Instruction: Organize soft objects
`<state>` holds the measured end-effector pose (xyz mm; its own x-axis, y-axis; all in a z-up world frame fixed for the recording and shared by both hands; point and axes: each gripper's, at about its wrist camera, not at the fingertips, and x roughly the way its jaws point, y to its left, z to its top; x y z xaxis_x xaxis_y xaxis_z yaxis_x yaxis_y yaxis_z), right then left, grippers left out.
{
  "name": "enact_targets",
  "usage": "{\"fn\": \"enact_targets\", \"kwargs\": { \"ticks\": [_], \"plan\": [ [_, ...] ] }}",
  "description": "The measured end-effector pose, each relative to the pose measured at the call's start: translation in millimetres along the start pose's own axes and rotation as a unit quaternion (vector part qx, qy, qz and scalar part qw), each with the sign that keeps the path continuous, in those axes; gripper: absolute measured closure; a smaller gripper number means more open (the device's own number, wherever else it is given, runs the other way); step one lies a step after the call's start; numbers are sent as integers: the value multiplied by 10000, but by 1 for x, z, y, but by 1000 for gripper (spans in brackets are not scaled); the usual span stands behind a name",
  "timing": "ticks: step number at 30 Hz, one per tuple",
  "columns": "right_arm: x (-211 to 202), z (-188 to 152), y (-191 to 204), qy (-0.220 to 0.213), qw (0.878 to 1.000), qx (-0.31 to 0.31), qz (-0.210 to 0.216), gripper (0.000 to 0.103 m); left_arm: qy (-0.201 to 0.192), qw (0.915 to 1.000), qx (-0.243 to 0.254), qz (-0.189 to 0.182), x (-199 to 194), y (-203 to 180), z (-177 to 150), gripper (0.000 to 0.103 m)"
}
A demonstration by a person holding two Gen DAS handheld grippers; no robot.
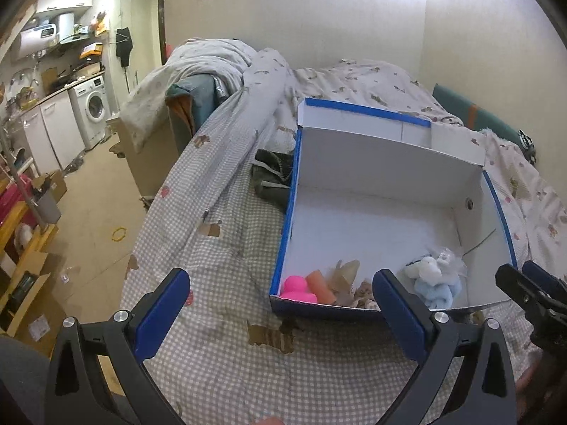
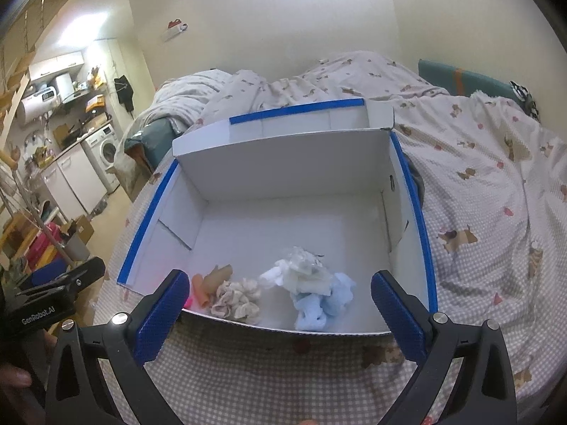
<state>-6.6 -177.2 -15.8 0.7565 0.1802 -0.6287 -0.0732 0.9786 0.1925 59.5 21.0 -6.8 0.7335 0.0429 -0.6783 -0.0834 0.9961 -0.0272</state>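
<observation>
A blue-edged white cardboard box lies open on the bed. Soft items sit along its near wall: a pink plush, an orange roll, a beige scrunched cloth, a white cloth and a light blue cloth. My left gripper stands open just before the box's near left corner, with nothing between its fingers. My right gripper stands open over the near wall, empty, with the cloths lying beyond it.
The bed carries a checked sheet and a rumpled duvet. Dark clothing lies left of the box. The floor and a cluttered kitchen corner with a washing machine lie beyond the bed's left edge. The other gripper's body shows at left.
</observation>
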Motion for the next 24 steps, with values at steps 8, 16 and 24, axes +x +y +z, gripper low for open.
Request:
{"fn": "enact_targets", "kwargs": {
  "ticks": [8, 16, 24],
  "plan": [
    [1, -1, 2, 14, 10000, -53, -40, 0, 10, 9999, 153, -64, -2, -6, -2, 0],
    [3, -2, 3, 37, 9999, -103, -74, 0, 67, 9997, 203, -93, 0, -7, -3, 0],
    [4, -4, 1, 65, 9998, -151, -116, 0, 38, 9995, 278, -160, -2, -11, -4, 0]
  ]
}}
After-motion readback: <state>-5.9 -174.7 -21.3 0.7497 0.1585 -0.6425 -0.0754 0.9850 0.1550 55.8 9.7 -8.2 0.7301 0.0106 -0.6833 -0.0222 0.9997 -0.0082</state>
